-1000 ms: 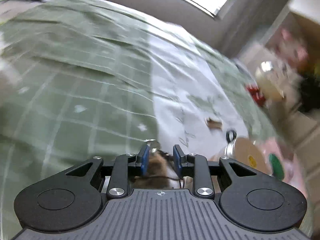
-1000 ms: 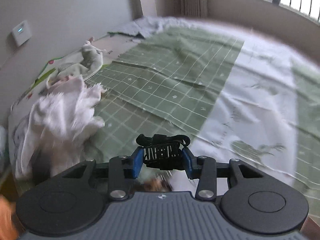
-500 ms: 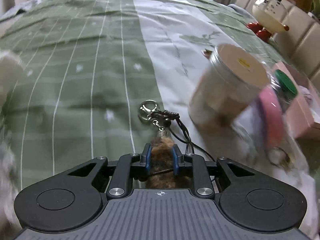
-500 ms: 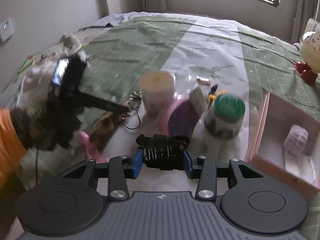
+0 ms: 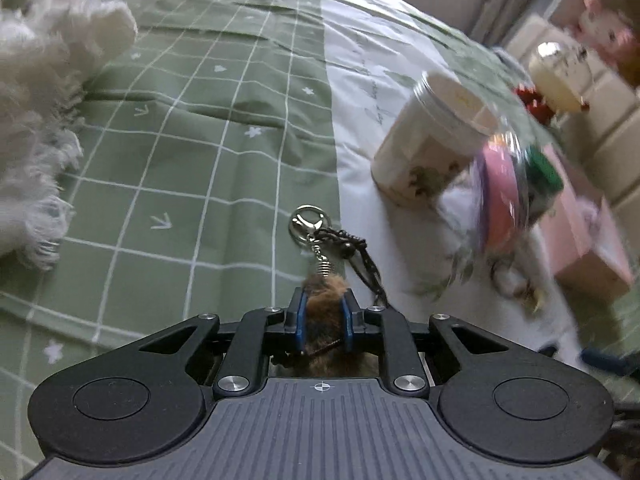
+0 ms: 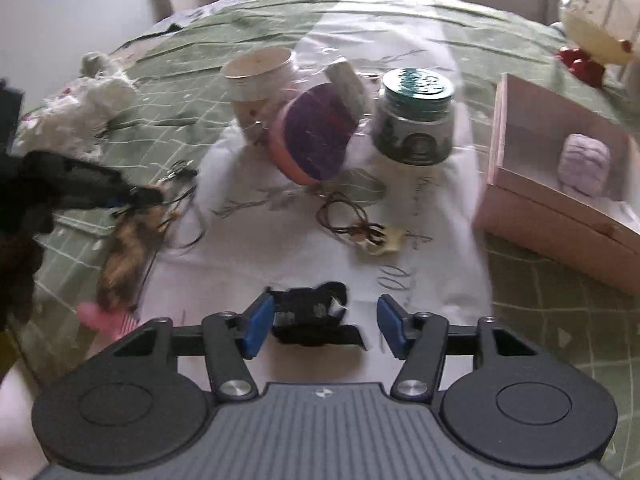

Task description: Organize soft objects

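My left gripper [image 5: 323, 314] is shut on a brown furry keychain [image 5: 322, 288] whose metal clasp [image 5: 306, 220] and black cord stick out ahead over the bedspread. In the right wrist view the left gripper [image 6: 120, 198] holds that keychain [image 6: 132, 248] hanging at the left. My right gripper [image 6: 326, 326] is open, and a black soft object [image 6: 312, 314] lies between its fingers on the white sheet, close to the left fingertip. A pink open box [image 6: 560, 184] with a lilac soft item [image 6: 584, 168] stands at the right.
Three jars stand mid-bed: cream-lidded [image 6: 260, 84], tilted purple-lidded [image 6: 316, 140], green-lidded [image 6: 416, 120]. A cord charm [image 6: 372, 236] lies before them. A white fluffy toy [image 5: 40, 92] is at left, a pink comb [image 6: 108, 320] near the edge, a plush [image 6: 592, 24] far right.
My right gripper has opened and let go of the black object, which now lies between the fingers. My left gripper still holds the keychain and has shifted slightly over the bed.
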Demonstrator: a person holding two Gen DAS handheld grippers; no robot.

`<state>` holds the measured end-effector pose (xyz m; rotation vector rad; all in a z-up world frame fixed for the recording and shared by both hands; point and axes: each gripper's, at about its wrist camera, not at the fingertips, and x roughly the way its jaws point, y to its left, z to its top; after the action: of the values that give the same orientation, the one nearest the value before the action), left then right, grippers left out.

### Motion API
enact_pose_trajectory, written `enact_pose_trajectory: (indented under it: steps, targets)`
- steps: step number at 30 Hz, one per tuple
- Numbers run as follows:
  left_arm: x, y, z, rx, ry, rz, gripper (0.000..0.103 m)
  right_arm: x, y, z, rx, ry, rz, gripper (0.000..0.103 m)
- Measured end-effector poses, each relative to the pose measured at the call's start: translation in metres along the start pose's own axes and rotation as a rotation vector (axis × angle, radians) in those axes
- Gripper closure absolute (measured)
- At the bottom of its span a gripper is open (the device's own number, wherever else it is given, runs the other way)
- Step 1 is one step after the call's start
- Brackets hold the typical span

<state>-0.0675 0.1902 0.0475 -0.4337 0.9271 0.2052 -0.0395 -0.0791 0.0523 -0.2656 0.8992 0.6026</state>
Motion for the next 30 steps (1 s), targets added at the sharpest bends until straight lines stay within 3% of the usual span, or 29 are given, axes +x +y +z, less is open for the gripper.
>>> enact_pose_trajectory:
  steps: [4, 7, 14, 16, 18, 21, 23, 27, 28, 30]
  targets:
    - [-0.003, -0.001, -0.012, 0.071, -0.004, 0.029, 0.083, -0.02, 0.034, -0.021, -0.094, -0.076, 0.036, 0.028]
    - [-0.004, 0.009, -0.016, 0.032, -0.02, -0.004, 0.083, -0.014, 0.074, -0.038, -0.223, -0.023, 0.097, 0.028]
    - [-0.007, 0.033, -0.014, -0.013, -0.047, -0.042, 0.083, 0.02, 0.132, -0.05, -0.376, 0.032, 0.09, 0.029]
    - [-0.01, 0.039, -0.013, -0.001, -0.061, -0.008, 0.083, 0.023, 0.138, -0.046, -0.426, -0.004, 0.032, 0.03]
    - [-0.013, 0.049, -0.011, 0.008, -0.072, 0.016, 0.083, 0.025, 0.134, -0.04, -0.473, -0.065, -0.106, 0.031]
    - [-0.012, 0.063, -0.013, -0.015, -0.067, -0.014, 0.083, 0.028, 0.116, -0.029, -0.466, -0.088, -0.264, 0.033]
    - [-0.013, 0.066, -0.017, -0.015, -0.073, -0.03, 0.083, 0.016, 0.108, -0.022, -0.402, -0.076, -0.221, 0.033]
    - [-0.012, 0.061, -0.026, 0.007, -0.099, -0.035, 0.083, -0.005, 0.095, -0.011, -0.142, -0.008, 0.057, 0.033]
    - [-0.012, 0.058, -0.028, 0.021, -0.106, -0.027, 0.082, -0.001, 0.094, -0.008, -0.09, 0.013, 0.092, 0.033]
    - [-0.012, 0.051, -0.032, 0.059, -0.121, -0.004, 0.081, 0.011, 0.102, -0.002, -0.037, 0.039, 0.073, 0.033]
